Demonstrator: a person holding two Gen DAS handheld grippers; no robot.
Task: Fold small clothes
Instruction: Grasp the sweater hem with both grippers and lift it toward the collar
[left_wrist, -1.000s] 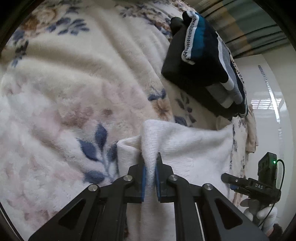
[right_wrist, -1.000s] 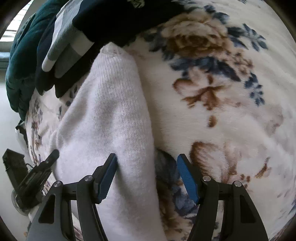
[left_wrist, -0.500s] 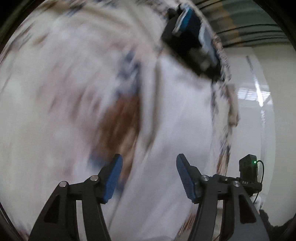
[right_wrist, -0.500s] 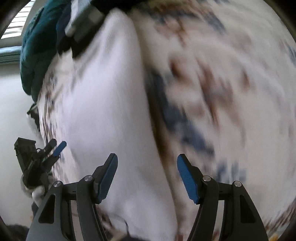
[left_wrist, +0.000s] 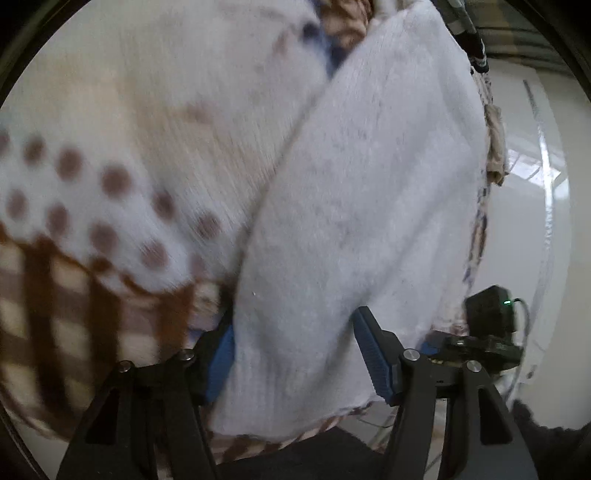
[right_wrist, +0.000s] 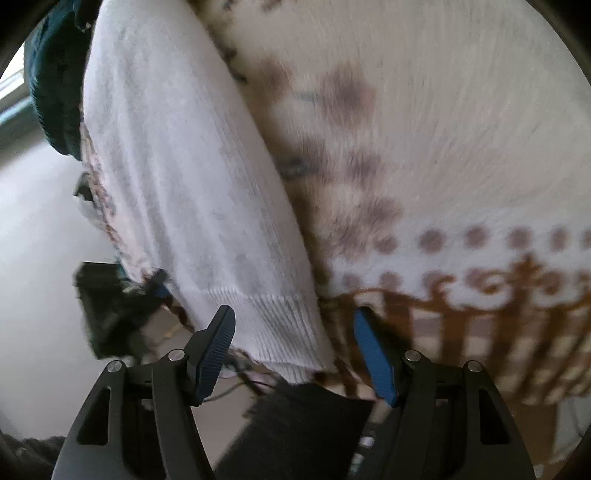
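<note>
A white knitted garment (left_wrist: 351, 206) lies folded in a long strip on the patterned blanket (left_wrist: 147, 129). It also shows in the right wrist view (right_wrist: 192, 177), with its ribbed hem nearest me. My left gripper (left_wrist: 299, 354) is open, its blue pads on either side of the garment's near end. My right gripper (right_wrist: 295, 354) is open just in front of the ribbed hem, holding nothing. The right gripper shows at the lower right of the left wrist view (left_wrist: 484, 332).
The blanket (right_wrist: 443, 147) has brown dots and a brown checked border at the near edge, where it drops off to the pale floor (right_wrist: 40, 229). Dark folded clothes (right_wrist: 55, 74) lie at the far end of the garment.
My left gripper has let go of the garment fold and opened. Both grippers have pulled back to the near edge of the blanket, at the garment's hem end.
</note>
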